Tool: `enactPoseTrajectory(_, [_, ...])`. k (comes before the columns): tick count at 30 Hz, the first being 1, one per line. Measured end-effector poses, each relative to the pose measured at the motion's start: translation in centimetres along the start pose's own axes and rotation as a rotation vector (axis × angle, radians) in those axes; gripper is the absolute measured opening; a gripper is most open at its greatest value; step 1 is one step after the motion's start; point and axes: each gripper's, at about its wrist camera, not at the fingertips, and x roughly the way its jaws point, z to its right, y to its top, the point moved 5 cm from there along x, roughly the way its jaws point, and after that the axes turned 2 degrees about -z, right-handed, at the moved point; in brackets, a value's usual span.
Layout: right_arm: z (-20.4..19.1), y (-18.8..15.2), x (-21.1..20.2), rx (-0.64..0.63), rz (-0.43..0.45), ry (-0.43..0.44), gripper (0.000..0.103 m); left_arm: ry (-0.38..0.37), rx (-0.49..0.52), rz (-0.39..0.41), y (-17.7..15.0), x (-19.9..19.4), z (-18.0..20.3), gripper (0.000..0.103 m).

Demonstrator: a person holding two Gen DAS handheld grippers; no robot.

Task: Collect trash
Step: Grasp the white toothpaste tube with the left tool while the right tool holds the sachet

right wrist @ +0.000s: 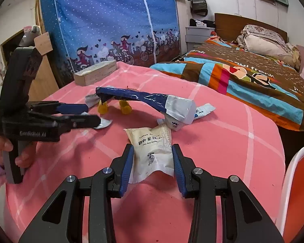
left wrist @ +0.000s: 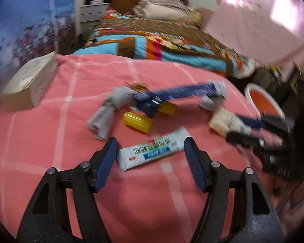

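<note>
A white wrapper [left wrist: 154, 151] with green and blue print lies flat on the pink checked cloth [left wrist: 50, 141]. My left gripper [left wrist: 151, 141] stands open around it, and the pads do not press it. In the right wrist view, my right gripper [right wrist: 152, 146] is shut on a cream packet [right wrist: 152, 151], with its pads against both edges. The left wrist view shows that packet [left wrist: 221, 121] at the right gripper's [left wrist: 233, 127] tips. A long blue and silver foil bag [right wrist: 143, 99] arches over two yellow caps [right wrist: 125, 107]. A grey crumpled wrapper [left wrist: 105, 115] lies beside them.
A pale box [right wrist: 95, 73] sits at the table's far corner. An orange bin with a white rim [right wrist: 300, 182] stands by the table's right edge. Beyond are a bed with a colourful quilt [right wrist: 243, 75] and a blue fabric wardrobe [right wrist: 111, 20]. A hand [right wrist: 20, 156] holds the left gripper [right wrist: 93, 114].
</note>
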Motion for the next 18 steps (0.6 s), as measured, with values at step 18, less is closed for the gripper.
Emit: enactPoseTrajectory(18, [1.7,-2.0,-2.0,0.026,0.004,-0.010,0.036,-0.005,0.080,-0.031,0.1,0.3,3.3,0.053])
